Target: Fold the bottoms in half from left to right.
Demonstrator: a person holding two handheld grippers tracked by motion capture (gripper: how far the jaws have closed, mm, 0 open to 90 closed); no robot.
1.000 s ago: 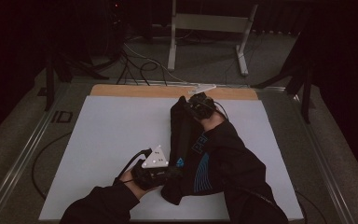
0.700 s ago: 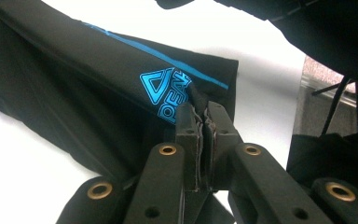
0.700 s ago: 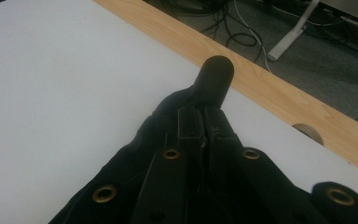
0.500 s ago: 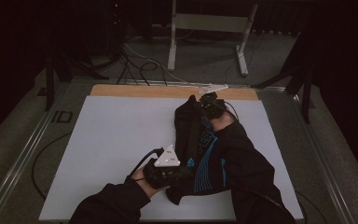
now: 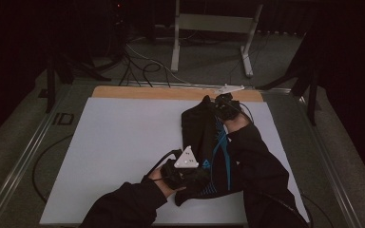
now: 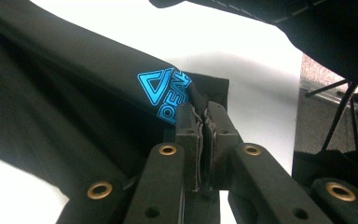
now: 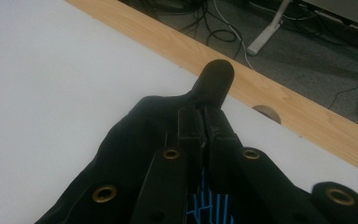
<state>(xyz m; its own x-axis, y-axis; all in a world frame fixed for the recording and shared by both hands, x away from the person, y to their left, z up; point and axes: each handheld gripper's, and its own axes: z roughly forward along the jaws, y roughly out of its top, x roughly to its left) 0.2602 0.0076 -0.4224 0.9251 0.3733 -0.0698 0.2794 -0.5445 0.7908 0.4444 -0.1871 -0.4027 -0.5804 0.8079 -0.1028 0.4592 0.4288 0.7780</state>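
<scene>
A white table [image 5: 123,142] filled the middle of the high view, and on its right half, running from the upper centre toward the lower centre of the frame, lay a black garment with blue print [image 5: 204,142], limp and light by the look of it, a soft thing that would sag and fold wherever it was not held and so best taken by its edges or corners. The right gripper [image 7: 204,122] was clamped on the cloth's far end near the wooden strip [image 7: 279,98], a rounded tip of fabric poking past its jaws. The left gripper [image 6: 204,122] was pinched tight on a hem just beside the blue logo [image 6: 165,91].
</scene>
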